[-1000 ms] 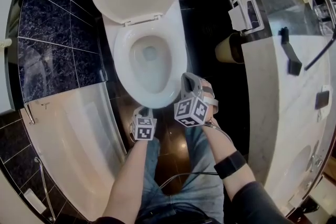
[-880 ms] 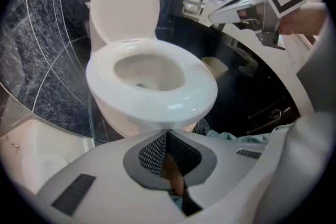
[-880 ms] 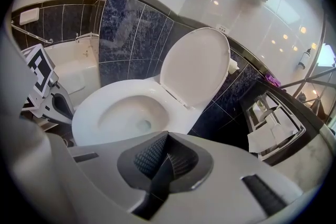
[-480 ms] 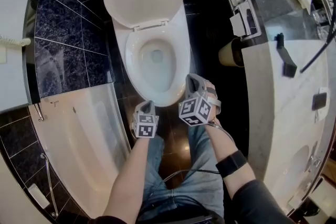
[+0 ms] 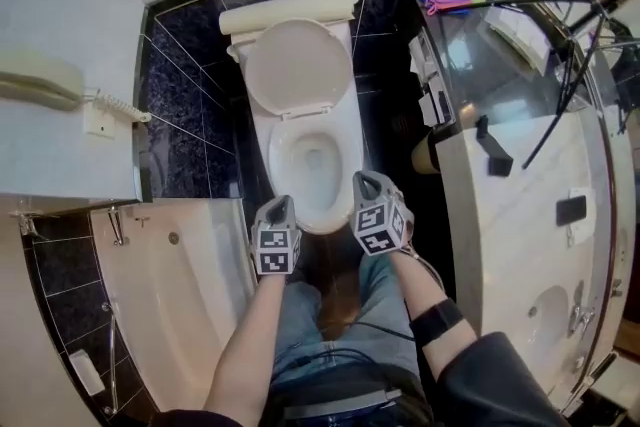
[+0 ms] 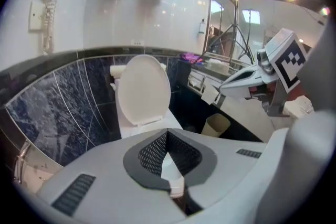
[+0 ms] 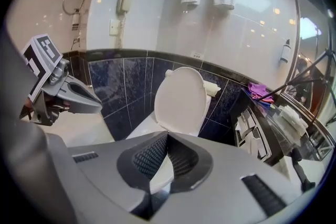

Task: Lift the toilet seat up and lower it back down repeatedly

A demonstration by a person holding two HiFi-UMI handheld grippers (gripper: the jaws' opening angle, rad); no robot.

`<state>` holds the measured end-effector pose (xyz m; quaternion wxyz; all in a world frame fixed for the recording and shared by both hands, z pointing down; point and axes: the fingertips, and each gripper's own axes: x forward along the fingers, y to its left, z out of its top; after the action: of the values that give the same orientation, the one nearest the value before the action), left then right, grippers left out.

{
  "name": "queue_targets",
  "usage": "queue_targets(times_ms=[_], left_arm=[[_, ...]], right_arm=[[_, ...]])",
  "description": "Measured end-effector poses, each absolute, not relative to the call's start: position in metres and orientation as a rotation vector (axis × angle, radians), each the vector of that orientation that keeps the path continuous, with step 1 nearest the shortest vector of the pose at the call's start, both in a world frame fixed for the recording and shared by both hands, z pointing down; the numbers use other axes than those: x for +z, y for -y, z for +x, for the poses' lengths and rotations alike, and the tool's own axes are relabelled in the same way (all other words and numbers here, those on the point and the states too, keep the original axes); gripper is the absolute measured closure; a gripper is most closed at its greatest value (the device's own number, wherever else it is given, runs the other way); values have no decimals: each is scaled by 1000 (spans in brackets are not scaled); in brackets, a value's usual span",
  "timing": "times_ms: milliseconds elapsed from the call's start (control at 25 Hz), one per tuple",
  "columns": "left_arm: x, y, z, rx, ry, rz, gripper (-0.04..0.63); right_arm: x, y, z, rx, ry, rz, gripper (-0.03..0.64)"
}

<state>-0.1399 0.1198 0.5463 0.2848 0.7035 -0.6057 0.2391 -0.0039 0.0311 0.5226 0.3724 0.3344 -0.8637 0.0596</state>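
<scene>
Our left tool (image 5: 282,203) and right tool (image 5: 363,178), both closed on nothing, have risen up and back from the bowl (image 5: 341,165), leaving the seat (image 5: 298,67) upright well ahead of them, so we judge lowering comes next.

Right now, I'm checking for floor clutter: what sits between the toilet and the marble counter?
A tan bin stands on the floor between the toilet and the counter, nearer the counter; the head view and left gripper view both show it.

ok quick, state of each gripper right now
left gripper: closed, holding nothing
right gripper: closed, holding nothing
</scene>
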Motion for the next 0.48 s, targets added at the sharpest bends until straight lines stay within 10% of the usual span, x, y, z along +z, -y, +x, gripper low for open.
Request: queue_targets(times_ms=[480], left_arm=[[386,-108,-182,472,1820,1893,595]], right_arm=[[396,-24,11,266,2336,906,597]])
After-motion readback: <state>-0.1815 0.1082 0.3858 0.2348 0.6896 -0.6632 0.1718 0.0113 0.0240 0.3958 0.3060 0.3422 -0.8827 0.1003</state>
